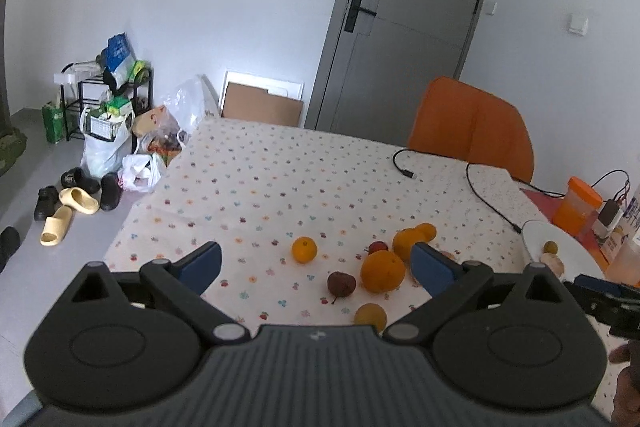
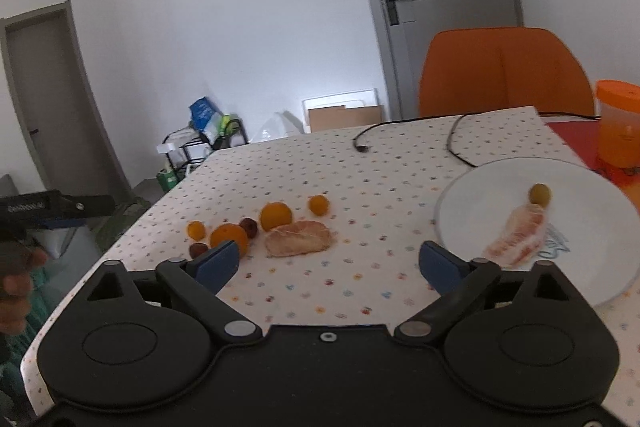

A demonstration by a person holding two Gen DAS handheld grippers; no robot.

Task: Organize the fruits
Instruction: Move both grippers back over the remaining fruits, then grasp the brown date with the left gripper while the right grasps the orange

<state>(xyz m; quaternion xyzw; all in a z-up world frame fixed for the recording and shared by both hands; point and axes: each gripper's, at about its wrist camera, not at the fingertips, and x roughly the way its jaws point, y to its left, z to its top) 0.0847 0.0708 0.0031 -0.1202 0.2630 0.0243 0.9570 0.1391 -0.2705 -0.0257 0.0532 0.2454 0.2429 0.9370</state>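
Hovering low over the surface (image 2: pixel 360 163), both tools are spread wide with nothing between the blue pads. Right tool (image 2: pixel 328 267) faces the peeled pomelo segment (image 2: pixel 298 237), which lies loose on the floral cloth just left of the white plate (image 2: pixel 480 187). Likely step: pick that segment. Do it well by centring the pads across its short side, coming in low, and closing gently since the flesh looks soft. Left tool (image 1: pixel 316 263) faces the cluster: yellow-green fruit (image 1: pixel 370 315) nearest, then dark red fruit (image 1: pixel 341 283), big orange (image 1: pixel 383 271), small orange (image 1: pixel 304 249) further back. Plate holds one pomelo segment (image 2: pixel 516 239) and one small green fruit (image 2: pixel 540 193); rest still on cloth. Orange jar (image 2: pixel 618 123) behind the plate, contents unclear.
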